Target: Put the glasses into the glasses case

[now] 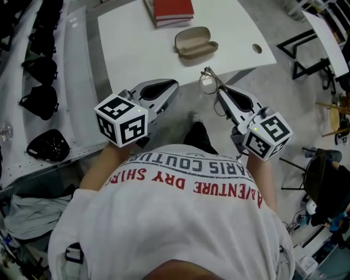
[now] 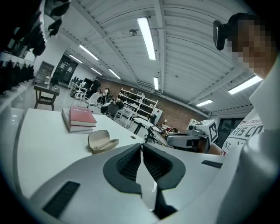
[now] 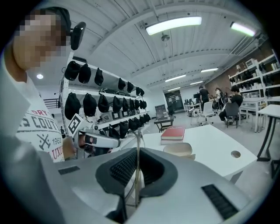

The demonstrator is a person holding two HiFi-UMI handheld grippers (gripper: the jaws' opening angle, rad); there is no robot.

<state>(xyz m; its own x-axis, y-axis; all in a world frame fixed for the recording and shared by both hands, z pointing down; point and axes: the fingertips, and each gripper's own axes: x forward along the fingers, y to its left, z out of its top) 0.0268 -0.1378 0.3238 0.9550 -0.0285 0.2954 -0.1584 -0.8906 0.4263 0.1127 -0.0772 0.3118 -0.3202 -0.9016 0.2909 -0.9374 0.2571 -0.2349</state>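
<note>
The thin-framed glasses [image 1: 209, 82] hang in the air just off the near edge of the white table [image 1: 136, 54]. My right gripper [image 1: 219, 92] is shut on them. In the right gripper view a thin wire of the glasses [image 3: 138, 140] runs up between the closed pads. The beige glasses case [image 1: 196, 42] lies open on the table beyond the glasses, apart from both grippers. It also appears as the case [image 2: 101, 141] in the left gripper view and the case [image 3: 179, 149] in the right one. My left gripper [image 1: 174, 85] hovers at the table's near edge, shut and holding nothing.
Red books [image 1: 172, 11] are stacked at the table's far side behind the case. A round cable hole [image 1: 257, 48] sits near the table's right edge. A white rack with black caps [image 1: 41, 71] runs along the left. Black stands [image 1: 306, 60] are on the right.
</note>
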